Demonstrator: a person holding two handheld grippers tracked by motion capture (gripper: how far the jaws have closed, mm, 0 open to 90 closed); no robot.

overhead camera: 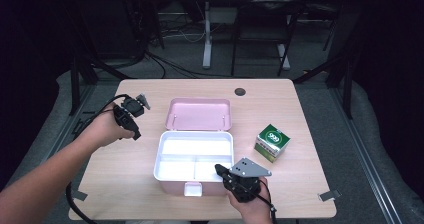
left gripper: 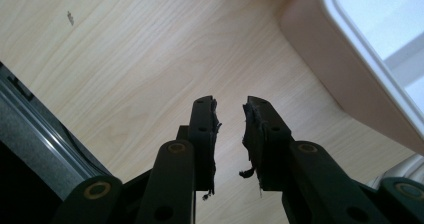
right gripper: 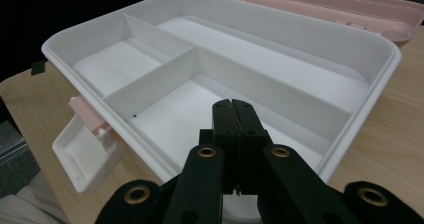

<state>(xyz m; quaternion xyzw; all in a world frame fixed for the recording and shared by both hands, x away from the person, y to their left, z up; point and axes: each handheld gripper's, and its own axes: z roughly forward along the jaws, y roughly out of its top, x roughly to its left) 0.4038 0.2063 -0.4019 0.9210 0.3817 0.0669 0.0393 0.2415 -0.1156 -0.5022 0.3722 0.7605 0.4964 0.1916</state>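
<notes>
The left gripper's [left gripper: 230,109] fingers [left gripper: 202,129] stood slightly apart over bare table [left gripper: 125,59], holding nothing, with the open pink box [overhead camera: 194,156] at its three o'clock, while the right gripper's [right gripper: 233,106] fingers pressed together, empty, above the box's white tray [right gripper: 280,59].

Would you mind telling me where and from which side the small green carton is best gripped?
Take the green carton across two opposite upright sides, coming down from above. It stands alone on the table, right of the open box, with flat faces.
</notes>
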